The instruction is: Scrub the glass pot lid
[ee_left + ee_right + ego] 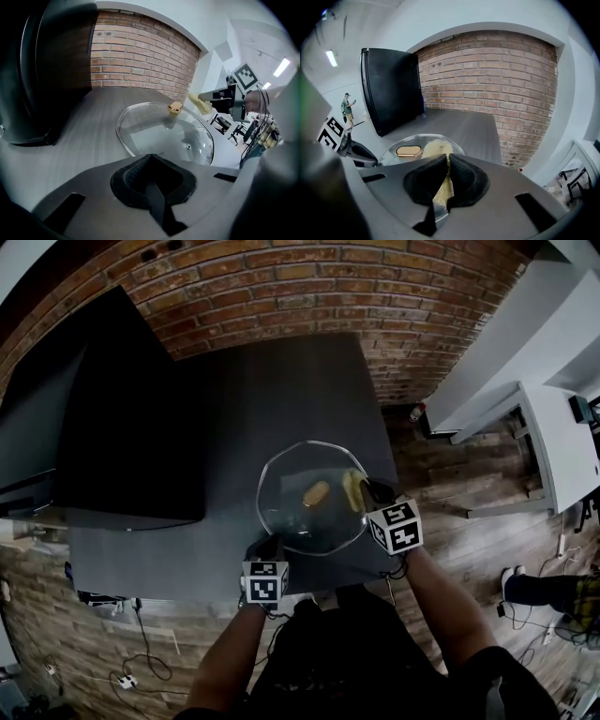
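Head view: glass pot lid (281, 495) lies on the dark grey tabletop (281, 399), near the front edge, gold knob (316, 493) up. My left gripper (267, 546) is at the lid's near rim; in the left gripper view my fingers (133, 174) are pressed together on that rim, which runs in behind the pads. My right gripper (375, 491) is at the lid's right side. Right gripper view: fingers (464, 180) clamped on a yellow sponge (436, 150), a strip of it showing between the pads. The sponge's free end rests on the glass just beside the knob, not touching it. Large black box (112, 418) sits at the tabletop's left, well apart from the lid. Brick wall (309, 287) behind.
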Available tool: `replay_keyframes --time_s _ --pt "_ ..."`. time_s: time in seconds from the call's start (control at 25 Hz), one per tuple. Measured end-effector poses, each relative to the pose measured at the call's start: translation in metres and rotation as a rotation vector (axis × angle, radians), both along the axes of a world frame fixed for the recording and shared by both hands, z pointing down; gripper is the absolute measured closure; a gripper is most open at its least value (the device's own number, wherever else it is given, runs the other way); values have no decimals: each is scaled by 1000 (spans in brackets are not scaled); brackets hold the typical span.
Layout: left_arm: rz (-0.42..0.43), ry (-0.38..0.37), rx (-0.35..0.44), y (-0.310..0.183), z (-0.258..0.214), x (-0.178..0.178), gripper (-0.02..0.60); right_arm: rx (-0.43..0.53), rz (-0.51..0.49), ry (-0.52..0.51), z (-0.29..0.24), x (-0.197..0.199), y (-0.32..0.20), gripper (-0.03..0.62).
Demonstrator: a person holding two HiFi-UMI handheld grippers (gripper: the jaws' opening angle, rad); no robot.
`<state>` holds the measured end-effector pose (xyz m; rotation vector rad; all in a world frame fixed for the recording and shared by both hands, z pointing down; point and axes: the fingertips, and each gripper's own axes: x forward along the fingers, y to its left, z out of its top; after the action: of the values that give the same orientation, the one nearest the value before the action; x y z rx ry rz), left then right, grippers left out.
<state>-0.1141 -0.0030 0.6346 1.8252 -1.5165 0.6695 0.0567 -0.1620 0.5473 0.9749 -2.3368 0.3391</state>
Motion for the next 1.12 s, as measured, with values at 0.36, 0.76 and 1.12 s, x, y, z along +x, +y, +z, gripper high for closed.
replay_keyframes --time_s 0.36,0.76,1.12 --pt "-51 7 6 -1 -1 1 549 91 -297 -5 -38 -105 -5 569" --pt "-92 7 11 -1 -3 2 549 115 -720 200 0 -201 37 569" --pt "-137 14 14 -1 -3 0 549 189 -1059 435 46 -229 68 569"
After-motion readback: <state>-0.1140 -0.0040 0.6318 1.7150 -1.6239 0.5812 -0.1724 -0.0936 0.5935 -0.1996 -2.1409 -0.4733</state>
